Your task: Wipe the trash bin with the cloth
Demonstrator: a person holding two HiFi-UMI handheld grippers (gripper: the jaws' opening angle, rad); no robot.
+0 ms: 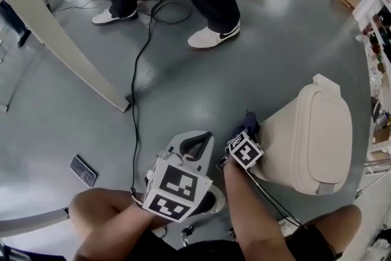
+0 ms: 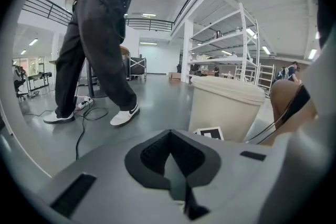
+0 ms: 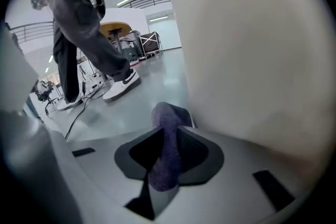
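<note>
A cream trash bin [image 1: 311, 137] with a closed lid stands on the grey floor at the right; it also shows in the left gripper view [image 2: 226, 107] and fills the right gripper view [image 3: 252, 55]. My right gripper [image 1: 249, 126] is shut on a purple cloth [image 3: 167, 144], whose tip [image 1: 250, 121] lies against the bin's left side wall. My left gripper [image 1: 197, 145] hovers just left of it, shut with nothing between its jaws, pointing towards the bin.
A person in dark trousers and white shoes [image 1: 214, 35] stands beyond on the floor. A black cable [image 1: 139, 70] runs across the floor. A phone [image 1: 82, 170] lies at the left. A slanted white panel [image 1: 61, 46] and shelving [image 1: 379, 40] border the space.
</note>
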